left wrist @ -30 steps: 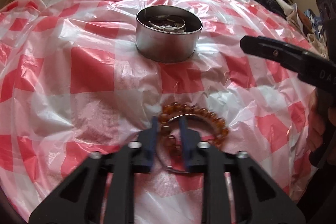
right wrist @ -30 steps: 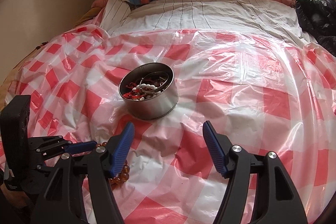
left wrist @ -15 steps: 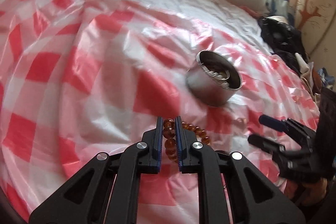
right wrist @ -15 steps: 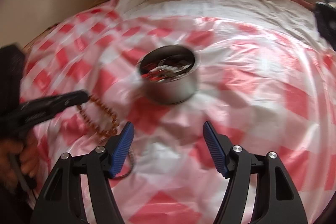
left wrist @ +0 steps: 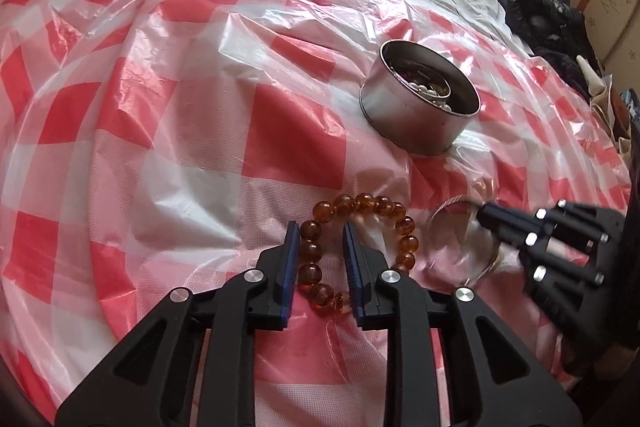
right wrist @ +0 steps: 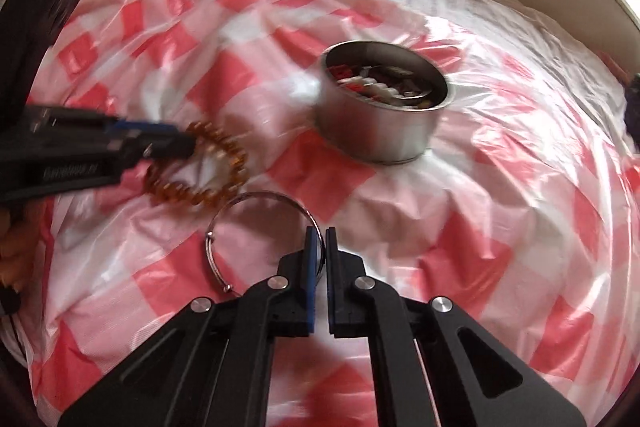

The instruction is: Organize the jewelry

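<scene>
We clamp the right tool (right wrist: 318, 251) on the thin, stiff silver wire bangle (right wrist: 262, 227) (slippery, so grip its rim), left tool (left wrist: 320, 259) just parted around the amber bead bracelet (left wrist: 360, 247).

The only lettering appeared in the right wrist view, at nine o'clock: a pale printed mark on the side of the black plastic left gripper (right wrist: 188, 147). Motion blur made its characters unreadable. No text, label, brand, number or sign could be read on the round silver metal tin (left wrist: 416, 125) or on the red-and-white checked plastic sheet (left wrist: 296, 139).
</scene>
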### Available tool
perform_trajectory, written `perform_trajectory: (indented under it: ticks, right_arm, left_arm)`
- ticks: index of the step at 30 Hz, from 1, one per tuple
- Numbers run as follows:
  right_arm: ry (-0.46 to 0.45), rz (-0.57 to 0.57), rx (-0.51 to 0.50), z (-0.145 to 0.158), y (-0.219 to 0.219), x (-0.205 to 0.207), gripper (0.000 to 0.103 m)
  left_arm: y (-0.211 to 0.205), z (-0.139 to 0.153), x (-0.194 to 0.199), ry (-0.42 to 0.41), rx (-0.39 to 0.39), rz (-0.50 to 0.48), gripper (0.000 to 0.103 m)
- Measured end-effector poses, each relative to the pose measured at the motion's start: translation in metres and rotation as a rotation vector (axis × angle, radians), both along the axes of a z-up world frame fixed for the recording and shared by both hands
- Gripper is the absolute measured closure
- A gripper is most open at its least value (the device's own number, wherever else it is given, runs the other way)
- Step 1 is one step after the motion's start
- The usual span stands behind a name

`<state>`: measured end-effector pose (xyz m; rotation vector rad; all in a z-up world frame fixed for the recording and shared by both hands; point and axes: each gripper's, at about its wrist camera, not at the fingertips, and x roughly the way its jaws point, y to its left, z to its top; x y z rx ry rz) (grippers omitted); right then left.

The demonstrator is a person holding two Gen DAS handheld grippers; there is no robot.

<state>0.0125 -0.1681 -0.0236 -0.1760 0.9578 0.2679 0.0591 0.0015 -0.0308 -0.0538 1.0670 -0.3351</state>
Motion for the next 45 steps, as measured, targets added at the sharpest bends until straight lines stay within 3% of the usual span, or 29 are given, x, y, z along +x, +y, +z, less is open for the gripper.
perform_trajectory:
  ticks: [6, 9, 16, 17, 18, 20, 24, 26, 27, 29, 30, 40, 41, 42, 44, 45]
  right_arm:
    - [0.0, -0.08, 0.02, 0.002, -0.024, 0.006, 0.098]
    - [0.002, -0.082, 0.02, 0.002, -0.025, 0.008, 0.098]
    - [0.002, -0.107, 0.055, 0.006, -0.031, 0.015, 0.097]
    - [0.01, -0.117, 0.075, 0.005, -0.034, 0.017, 0.088]
    - [0.014, -0.123, 0.093, 0.005, -0.036, 0.018, 0.07]
    - [-0.012, -0.136, 0.126, 0.01, -0.041, 0.015, 0.066]
    - [0.006, -0.134, 0.124, 0.007, -0.04, 0.017, 0.066]
    - [0.05, -0.116, 0.083, -0.006, -0.034, 0.02, 0.067]
    - [0.049, -0.107, 0.055, -0.009, -0.03, 0.019, 0.075]
    - [0.045, -0.08, 0.036, -0.008, -0.023, 0.017, 0.095]
    - [0.035, -0.082, 0.032, -0.006, -0.023, 0.016, 0.098]
    - [0.013, -0.09, 0.074, 0.004, -0.027, 0.011, 0.097]
    - [0.014, -0.092, 0.077, 0.004, -0.027, 0.014, 0.089]
    - [0.016, -0.093, 0.079, 0.003, -0.028, 0.014, 0.072]
    - [0.009, -0.097, 0.077, 0.002, -0.027, 0.014, 0.061]
    - [0.011, -0.094, 0.077, 0.002, -0.026, 0.014, 0.061]
  left_arm:
    - [-0.005, -0.001, -0.003, -0.014, 0.043, -0.029, 0.08]
    - [-0.006, 0.002, -0.004, -0.027, 0.053, -0.037, 0.092]
    - [-0.003, 0.005, -0.002, -0.038, 0.067, -0.022, 0.091]
    - [-0.003, 0.004, -0.002, -0.034, 0.074, -0.017, 0.089]
    - [-0.002, 0.003, -0.002, -0.034, 0.069, -0.014, 0.086]
    - [-0.002, 0.004, -0.002, -0.04, 0.054, -0.014, 0.081]
    - [-0.007, -0.001, -0.003, -0.037, 0.062, -0.033, 0.067]
    - [-0.014, -0.002, -0.006, -0.054, 0.106, -0.051, 0.066]
    - [-0.017, -0.002, -0.008, -0.06, 0.121, -0.061, 0.066]
    - [-0.017, -0.001, -0.009, -0.058, 0.111, -0.077, 0.076]
    - [-0.017, 0.0, -0.009, -0.059, 0.11, -0.081, 0.084]
    - [-0.02, 0.001, -0.01, -0.072, 0.125, -0.092, 0.088]
    - [-0.02, 0.001, -0.01, -0.071, 0.126, -0.09, 0.088]
    - [-0.02, 0.001, -0.01, -0.071, 0.126, -0.088, 0.088]
    - [-0.019, 0.001, -0.01, -0.072, 0.128, -0.085, 0.087]
    - [-0.019, 0.001, -0.01, -0.073, 0.13, -0.083, 0.085]
